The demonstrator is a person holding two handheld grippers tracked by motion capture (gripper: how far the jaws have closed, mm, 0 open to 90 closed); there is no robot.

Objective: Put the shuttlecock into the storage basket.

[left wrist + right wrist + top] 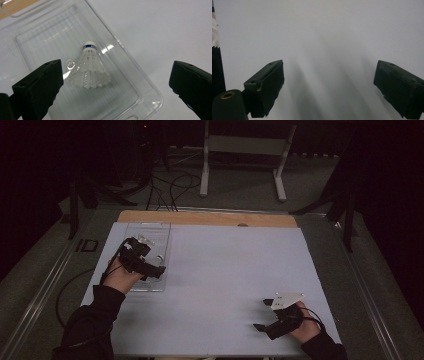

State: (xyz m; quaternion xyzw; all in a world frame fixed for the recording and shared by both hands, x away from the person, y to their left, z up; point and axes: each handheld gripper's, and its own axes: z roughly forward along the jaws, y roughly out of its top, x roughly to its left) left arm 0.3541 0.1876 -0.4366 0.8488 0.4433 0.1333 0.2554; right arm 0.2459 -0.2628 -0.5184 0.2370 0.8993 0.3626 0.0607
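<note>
The shuttlecock is seen lying loose in the clear plastic tray, below the spread left gripper. It could be nudged and rolled if the jaws are lowered carelessly. The right gripper is held spread over bare table.

Blue band on shuttlecock bears print, too small to read.

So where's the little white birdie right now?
The shuttlecock lies on its side inside the clear plastic tray at the table's left, just under the open left gripper, untouched.
</note>
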